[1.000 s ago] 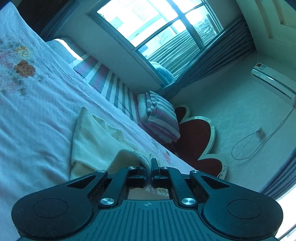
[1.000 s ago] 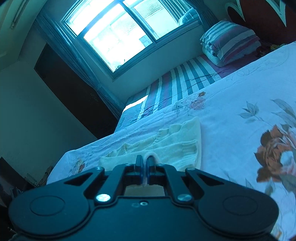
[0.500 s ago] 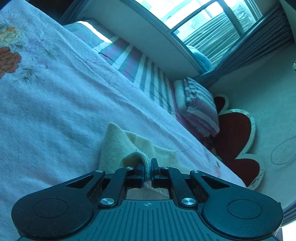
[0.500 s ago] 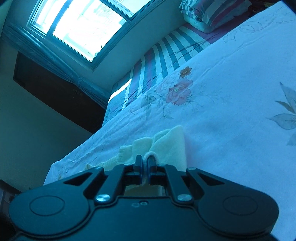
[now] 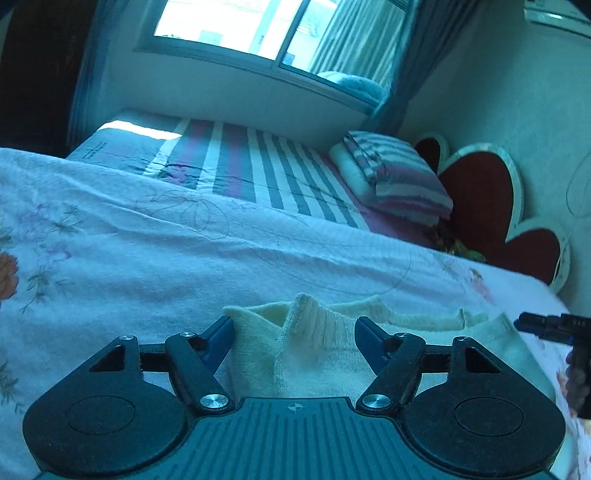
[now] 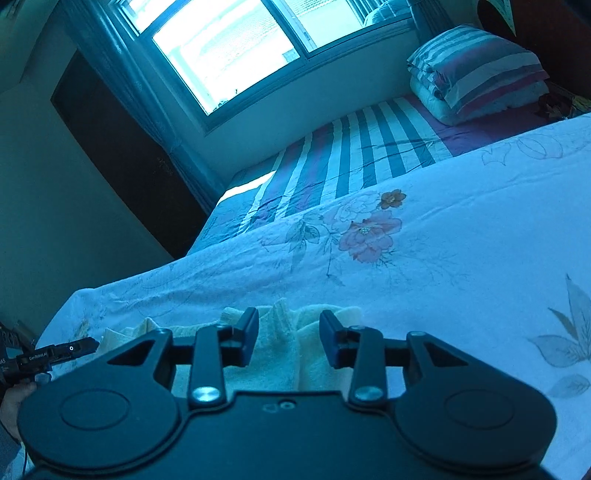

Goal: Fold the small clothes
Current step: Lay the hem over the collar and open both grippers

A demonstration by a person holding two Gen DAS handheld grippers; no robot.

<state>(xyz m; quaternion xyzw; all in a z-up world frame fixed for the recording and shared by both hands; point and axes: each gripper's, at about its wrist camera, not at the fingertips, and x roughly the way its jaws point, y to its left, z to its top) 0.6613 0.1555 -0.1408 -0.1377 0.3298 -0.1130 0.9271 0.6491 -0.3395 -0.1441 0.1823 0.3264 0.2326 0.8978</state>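
Note:
A small pale yellow knitted garment (image 5: 314, 347) lies folded on the white floral bedspread (image 5: 147, 258). My left gripper (image 5: 294, 330) is open, its fingers spread on either side of a ribbed edge of the garment, just above it. My right gripper (image 6: 289, 330) is open too, its fingers astride the other end of the same garment (image 6: 280, 347). The right gripper's tip shows at the right edge of the left wrist view (image 5: 546, 325); the left gripper's tip shows at the left edge of the right wrist view (image 6: 55, 352).
A striped sheet (image 5: 251, 166) and a folded striped quilt (image 5: 395, 181) lie beyond the bedspread, below a bright window (image 5: 258, 26). A red heart-shaped headboard (image 5: 491, 206) stands at the right. A dark wardrobe (image 6: 122, 155) stands past the bed's left edge.
Both grippers were shut on the garment's edge and carried it forward over itself. Now both have opened and let go, and the garment rests folded on the bedspread.

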